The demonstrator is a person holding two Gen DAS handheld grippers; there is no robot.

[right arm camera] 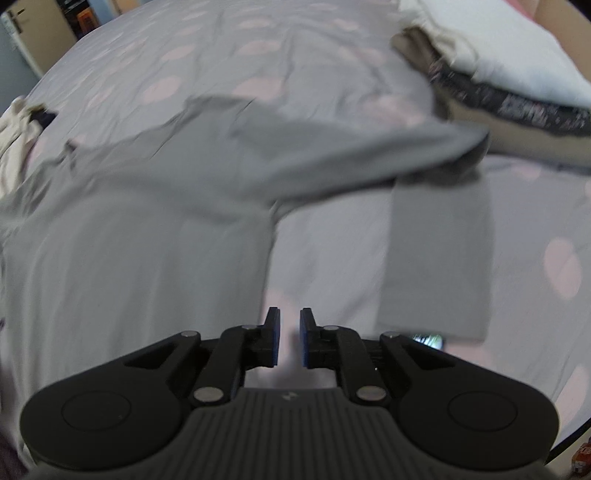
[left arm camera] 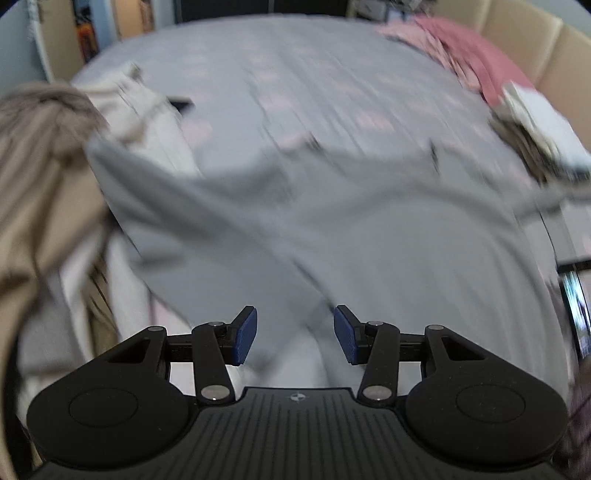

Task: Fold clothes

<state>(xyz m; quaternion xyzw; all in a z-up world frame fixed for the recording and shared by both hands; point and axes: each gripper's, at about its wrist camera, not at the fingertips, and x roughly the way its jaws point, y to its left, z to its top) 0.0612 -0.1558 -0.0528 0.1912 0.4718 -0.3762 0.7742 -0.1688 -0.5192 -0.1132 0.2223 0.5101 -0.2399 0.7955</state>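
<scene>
Left gripper (left arm camera: 294, 334): I see its 2 blue pads (left arm camera: 246, 334) standing well apart, nothing between them. Below and ahead of the gap lies the grey long-sleeved top (left arm camera: 295, 221), spread over the bed sheet (left arm camera: 295, 74); I cannot tell whether the pads touch the cloth. Picture is smeared by motion, so edges are soft.

Right gripper (right arm camera: 290, 338): pads parted by a narrow slit, nothing clamped. Through the slit I see only pale sheet (right arm camera: 325, 258) with pink blotches. The top's body (right arm camera: 129, 240) lies just to the left of the fingers, its straight side edge running up from beside the left finger.

Garment layout, right wrist view: 1 sleeve (right arm camera: 436, 258) is bent at the elbow, the upper part reaching right across the sheet, the forearm part hanging straight down toward the camera, apart from the body with bare sheet between. Neckline region is near the top of the garment, blurred.

Left wrist view: the other sleeve (left arm camera: 122, 177) stretches up and left toward a heap of beige and cream clothes (left arm camera: 48, 155) at the bed's left edge.

Surroundings: a stack of folded items (right arm camera: 517, 99) sits at the far right of the bed, a white piece on top, dark patterned and tan layers beneath. Pink fabric (left arm camera: 476, 51) lies at the far right corner against a beige padded headboard (left arm camera: 524, 29).
</scene>
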